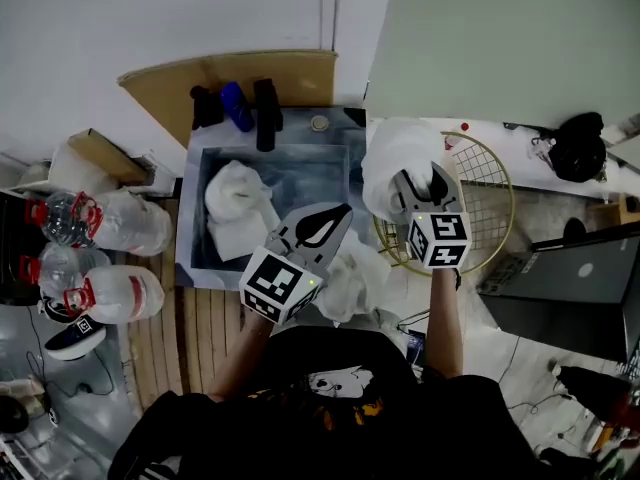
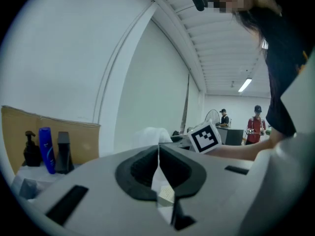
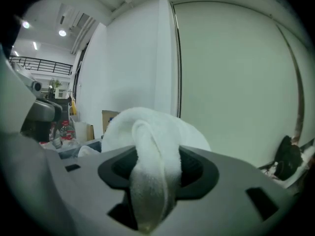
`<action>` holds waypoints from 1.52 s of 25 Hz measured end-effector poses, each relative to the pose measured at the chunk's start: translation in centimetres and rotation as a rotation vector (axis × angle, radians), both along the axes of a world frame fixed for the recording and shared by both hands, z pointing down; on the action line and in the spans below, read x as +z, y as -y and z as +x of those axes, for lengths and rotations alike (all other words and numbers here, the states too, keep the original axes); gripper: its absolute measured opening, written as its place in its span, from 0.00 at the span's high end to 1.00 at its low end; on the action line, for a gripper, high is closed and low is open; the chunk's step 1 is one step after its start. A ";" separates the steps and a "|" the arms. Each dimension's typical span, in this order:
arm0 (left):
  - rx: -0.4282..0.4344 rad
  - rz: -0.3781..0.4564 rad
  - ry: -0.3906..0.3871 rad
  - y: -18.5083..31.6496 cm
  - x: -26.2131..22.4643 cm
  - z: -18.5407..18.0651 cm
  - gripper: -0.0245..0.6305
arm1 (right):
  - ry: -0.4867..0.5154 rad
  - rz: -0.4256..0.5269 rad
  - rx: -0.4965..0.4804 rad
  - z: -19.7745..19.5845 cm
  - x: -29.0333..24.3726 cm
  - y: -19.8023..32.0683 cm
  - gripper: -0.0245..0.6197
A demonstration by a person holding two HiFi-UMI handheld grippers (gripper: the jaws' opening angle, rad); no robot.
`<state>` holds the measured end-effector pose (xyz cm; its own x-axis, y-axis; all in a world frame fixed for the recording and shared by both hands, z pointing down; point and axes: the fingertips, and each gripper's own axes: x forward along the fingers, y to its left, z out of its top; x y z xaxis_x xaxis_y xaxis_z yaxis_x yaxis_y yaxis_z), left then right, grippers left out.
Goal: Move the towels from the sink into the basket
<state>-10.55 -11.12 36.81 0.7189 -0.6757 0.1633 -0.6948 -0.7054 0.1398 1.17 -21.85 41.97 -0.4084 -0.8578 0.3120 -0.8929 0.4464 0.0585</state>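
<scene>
One towel (image 1: 390, 163) is clamped in the right gripper (image 1: 422, 183) near the basket (image 1: 511, 200), to be dropped in next; the left gripper (image 1: 340, 213) is closed, empty

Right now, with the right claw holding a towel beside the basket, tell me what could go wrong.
1. The right claw pinches only one fold of the towel; the bulk bulges ahead of it and might slip free.
2. The towel hangs over the rim of the basket nearest the sink, not its middle; released here, it may land outside.
3. The left claw is shut; it must open before reaching the remaining towels.
</scene>
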 end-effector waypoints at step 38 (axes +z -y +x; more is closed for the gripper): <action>0.119 -0.148 0.149 8.3 9.3 29.6 0.95 | -0.372 -0.824 -0.177 23.9 42.8 -2.4 0.61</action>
